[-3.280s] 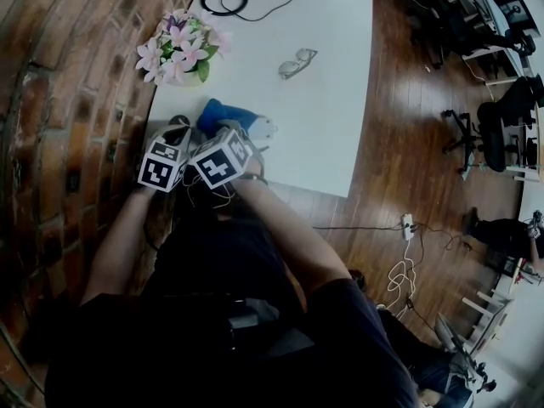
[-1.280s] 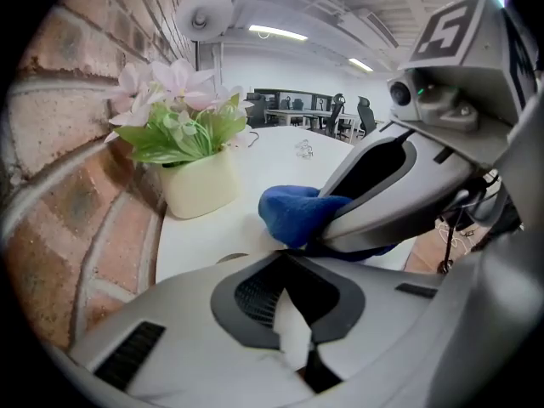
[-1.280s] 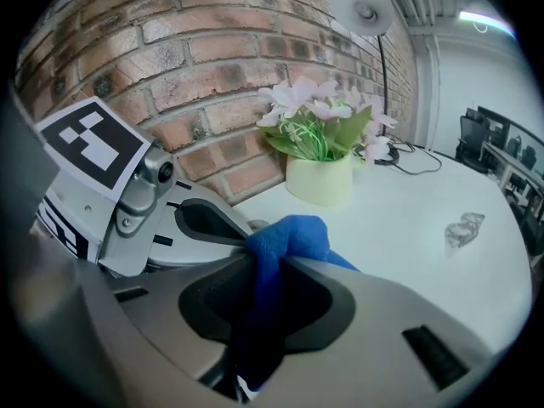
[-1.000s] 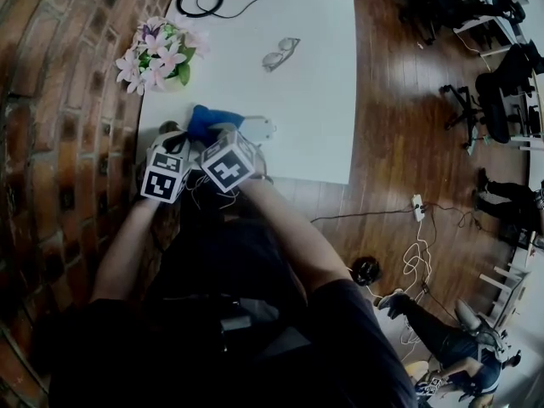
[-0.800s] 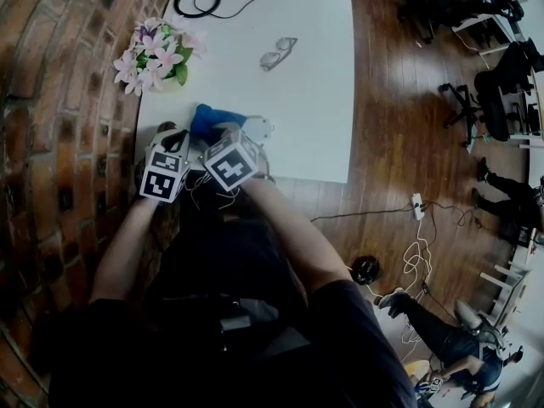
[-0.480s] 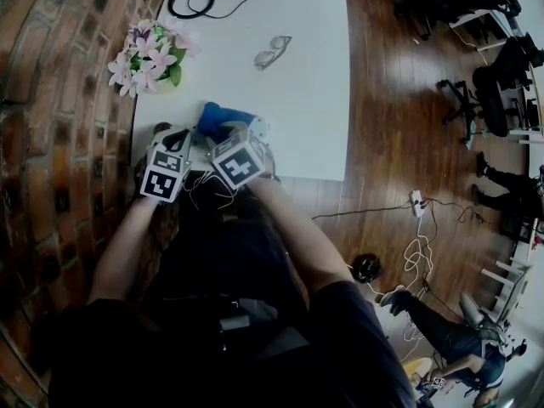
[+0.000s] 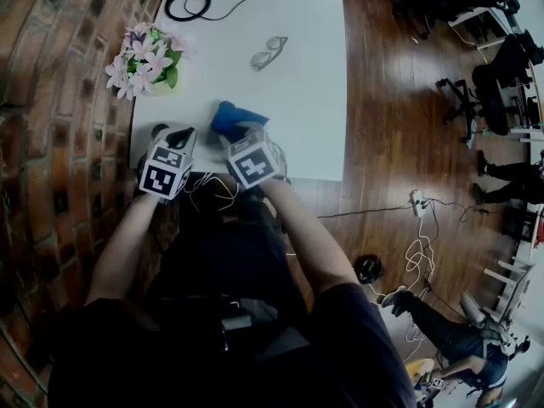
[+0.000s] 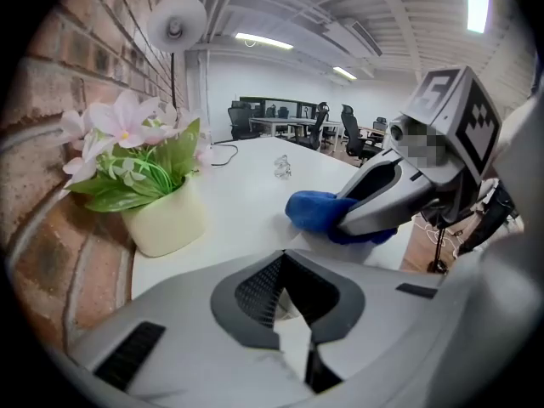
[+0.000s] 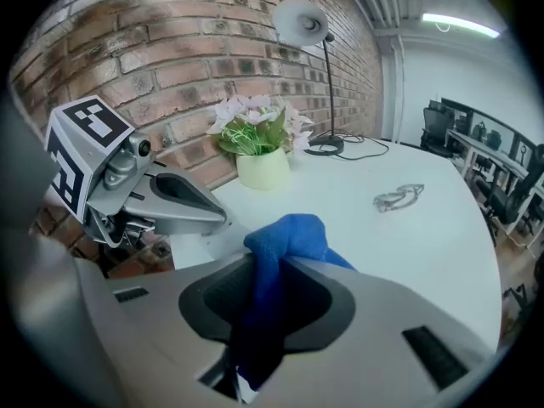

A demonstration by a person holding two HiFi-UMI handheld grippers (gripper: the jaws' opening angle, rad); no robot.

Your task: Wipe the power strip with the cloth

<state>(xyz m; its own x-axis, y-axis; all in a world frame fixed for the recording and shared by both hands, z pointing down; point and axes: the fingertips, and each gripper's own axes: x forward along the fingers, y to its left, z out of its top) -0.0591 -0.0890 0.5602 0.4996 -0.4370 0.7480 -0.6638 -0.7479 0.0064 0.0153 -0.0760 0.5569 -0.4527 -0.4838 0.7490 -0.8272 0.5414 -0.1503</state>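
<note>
The left gripper (image 8: 285, 317) has its jaws drawn almost together on the white near end of the power strip (image 8: 325, 248), which lies flat along the near edge of the white table (image 7: 314, 100). Just to its right, the right gripper (image 9: 270, 300) pinches the blue cloth (image 9: 289, 235) tight between its jaws. The bunched cloth bulges out past the tips and rests on the strip. The two grippers sit close, side by side, angled toward each other. Beyond them, against the brick wall (image 9: 170, 41), stands a pale pot of pink flowers (image 7: 140, 58). A pair of glasses (image 7: 268, 53) lies out on the middle of the table, well apart from the strip, and a desk lamp (image 9: 304, 22) stands at the far end.
</note>
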